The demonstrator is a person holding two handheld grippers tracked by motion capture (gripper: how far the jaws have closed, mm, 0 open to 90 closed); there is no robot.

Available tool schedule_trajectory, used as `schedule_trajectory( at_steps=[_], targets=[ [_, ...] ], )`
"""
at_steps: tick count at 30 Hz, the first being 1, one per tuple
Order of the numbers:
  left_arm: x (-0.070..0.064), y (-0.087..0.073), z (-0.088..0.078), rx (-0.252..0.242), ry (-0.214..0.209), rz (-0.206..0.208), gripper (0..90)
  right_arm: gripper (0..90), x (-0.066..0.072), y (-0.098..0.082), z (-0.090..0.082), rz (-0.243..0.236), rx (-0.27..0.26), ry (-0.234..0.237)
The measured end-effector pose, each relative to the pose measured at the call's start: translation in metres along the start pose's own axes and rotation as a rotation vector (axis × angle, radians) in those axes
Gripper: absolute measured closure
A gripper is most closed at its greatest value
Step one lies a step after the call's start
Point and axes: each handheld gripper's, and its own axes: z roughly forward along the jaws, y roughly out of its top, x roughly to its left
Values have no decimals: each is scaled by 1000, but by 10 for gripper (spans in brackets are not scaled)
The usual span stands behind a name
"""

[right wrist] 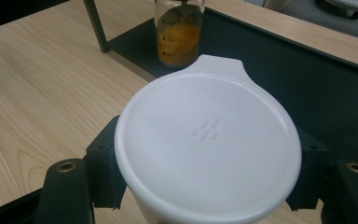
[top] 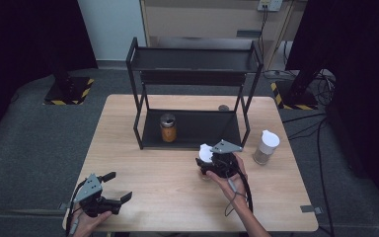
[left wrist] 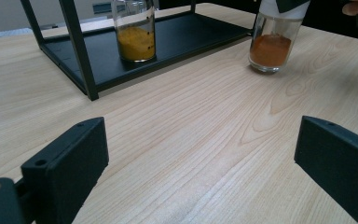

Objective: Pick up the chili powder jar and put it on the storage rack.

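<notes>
1. The right gripper [top: 212, 165] has its jaws clamped on a spice jar with a white lid [right wrist: 208, 142], gripping just under the lid. The jar stands on the wooden table [top: 148, 197] just in front of the black rack [top: 192, 89], near its lower shelf [left wrist: 182, 37]. In the left gripper view its glass body shows reddish-brown powder inside [left wrist: 270, 46].

2. From where I stand, the step in hand looks like lifting this jar and placing it on the lower shelf, beside the jar of yellow powder [top: 168, 128] already standing there (a judgement, not a certainty).

3. To do it well, lift straight up first, keeping the jar upright, so the base clears the shelf's front edge before moving forward.

4. Mind the rack's front right post [top: 246, 118] and the upper shelf [top: 192, 59]; the gripper's grey plate rides high, so go in low and level.

5. Set it down to the right of the yellow jar with a gap between them, so the jaws can open without knocking either.

6. Glass under a smooth lid may slip, so keep the grip firm until the base rests flat.

7. The left gripper [top: 109, 190] sits with jaws wide apart and nothing between them, near the table's front left edge, well apart from the work; it is best left there.

8. A third jar with a white lid [top: 266, 147] stands to the right of the rack, apart from the held one.
</notes>
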Motion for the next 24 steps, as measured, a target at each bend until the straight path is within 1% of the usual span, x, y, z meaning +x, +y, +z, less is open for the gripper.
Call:
schedule_trajectory(
  at_steps=[10, 14, 15, 18, 20, 24],
  targets=[
    [0, 0, 0, 0, -1, -1, 18, 306, -5, 19, 0, -8, -12, 14],
    [0, 0, 0, 1, -1, 0, 18, 306, -6, 31, 1, -23, -19, 10],
    [0, 0, 0, 1, -1, 0, 18, 306, -6, 31, 1, -23, -19, 10],
    [0, 0, 0, 1, -1, -1, 19, 306, -8, 45, 4, -18, -30, 9],
    [0, 0, 0, 2, -2, -2, 18, 306, -8, 51, 5, -11, -32, 7],
    [0, 0, 0, 2, -2, -2, 18, 306, -8, 62, 8, -18, -36, -1]
  ],
)
